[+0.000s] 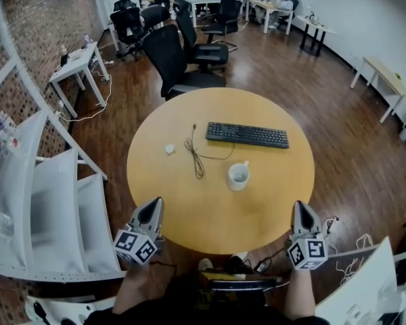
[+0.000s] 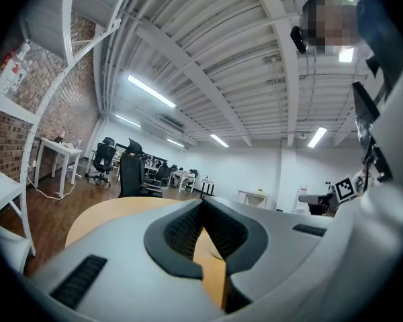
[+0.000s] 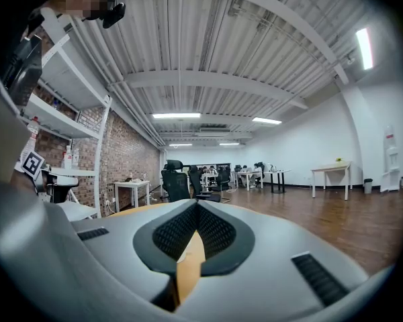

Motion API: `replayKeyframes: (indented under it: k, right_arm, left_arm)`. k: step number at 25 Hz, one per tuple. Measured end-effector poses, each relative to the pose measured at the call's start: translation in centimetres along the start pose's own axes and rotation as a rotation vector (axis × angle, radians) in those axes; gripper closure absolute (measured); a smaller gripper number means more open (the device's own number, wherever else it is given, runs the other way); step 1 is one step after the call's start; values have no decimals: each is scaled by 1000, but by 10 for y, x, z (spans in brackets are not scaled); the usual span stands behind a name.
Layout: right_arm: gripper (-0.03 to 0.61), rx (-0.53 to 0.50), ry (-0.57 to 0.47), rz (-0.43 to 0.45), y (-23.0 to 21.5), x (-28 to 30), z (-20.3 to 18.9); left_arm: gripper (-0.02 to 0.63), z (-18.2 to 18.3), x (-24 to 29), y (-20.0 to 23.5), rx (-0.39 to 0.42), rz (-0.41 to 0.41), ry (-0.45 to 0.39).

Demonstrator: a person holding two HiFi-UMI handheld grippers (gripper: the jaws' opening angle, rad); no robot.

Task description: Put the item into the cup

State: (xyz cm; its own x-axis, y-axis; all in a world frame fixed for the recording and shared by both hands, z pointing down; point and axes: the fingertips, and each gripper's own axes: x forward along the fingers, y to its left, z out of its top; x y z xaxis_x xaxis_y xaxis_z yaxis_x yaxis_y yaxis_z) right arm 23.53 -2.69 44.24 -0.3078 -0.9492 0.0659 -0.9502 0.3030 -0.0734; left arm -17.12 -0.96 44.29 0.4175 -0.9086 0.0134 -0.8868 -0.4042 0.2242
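Note:
A white cup [image 1: 238, 175] stands upright on the round wooden table [image 1: 176, 202], right of centre. A small white item [image 1: 169, 149] lies on the table's left part, well apart from the cup. My left gripper [image 1: 153, 203] hovers over the table's near left edge and my right gripper [image 1: 302, 206] at its near right edge, both far from cup and item. In the left gripper view the jaws [image 2: 203, 205] meet at their tips with nothing between them. The right gripper view shows the same: jaws [image 3: 196, 206] closed, nothing held.
A black keyboard [image 1: 247, 135] lies behind the cup, its cable [image 1: 197, 158] looping between the item and the cup. White shelving [image 1: 47, 208] stands at the left. Office chairs [image 1: 176, 59] crowd the far side of the table. People sit at desks far back.

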Motion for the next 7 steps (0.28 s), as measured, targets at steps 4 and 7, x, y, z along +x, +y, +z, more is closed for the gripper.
replayKeyframes:
  k: [4,7]
  right_arm:
    - [571,3,16,-2,-3,-2,-6]
    - [571,5,17,-2,-4,-4,-6]
  left_arm:
    - [621,2,4,-3,1,-9,-7]
    - [621,4,5,-5,4,-16,-9]
